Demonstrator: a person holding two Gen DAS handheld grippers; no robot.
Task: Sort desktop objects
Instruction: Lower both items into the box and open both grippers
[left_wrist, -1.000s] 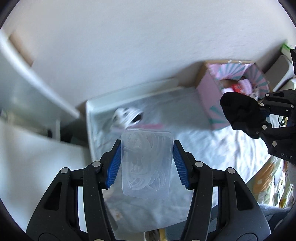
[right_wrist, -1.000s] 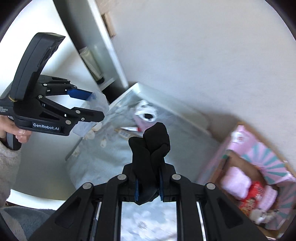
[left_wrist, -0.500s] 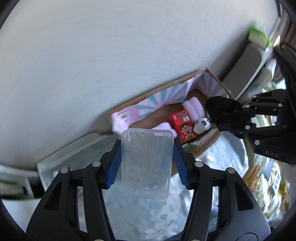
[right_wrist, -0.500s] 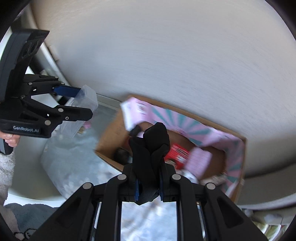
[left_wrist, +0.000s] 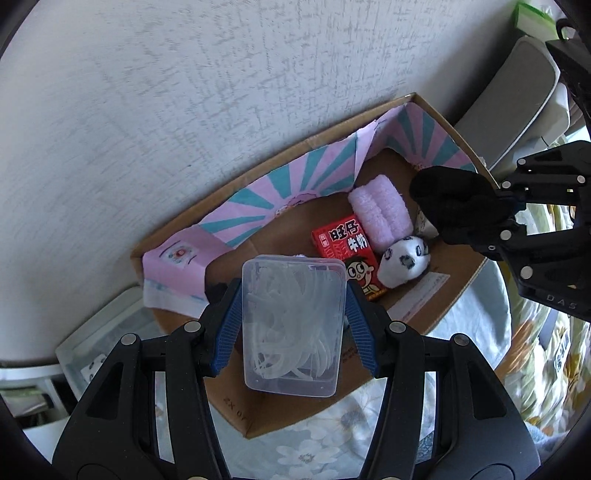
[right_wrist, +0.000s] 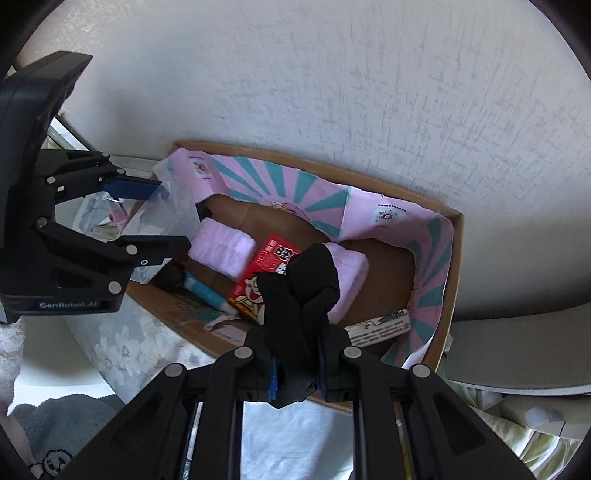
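Since a second ago both claws have swung from the white tray to hang over the open cardboard box with the pink-and-teal striped lining (left_wrist: 448, 147). The left claw (left_wrist: 293, 325) is closed on the long sides of a clear, rigid plastic case of white floss picks (left_wrist: 293, 325), held above the box's near end. The right claw (right_wrist: 295, 369) pinches a soft black fabric bundle (right_wrist: 299, 291) over the red milk carton (right_wrist: 275, 266). The case looks light, smooth and slippery, best gripped across its flat sides; the fabric is limp and forgiving.

"GenRobot.AI" on the left gripper (right_wrist: 147, 225) body, "DAS" — right gripper (left_wrist: 511, 214) body, Chinese characters — red carton (left_wrist: 347, 254)
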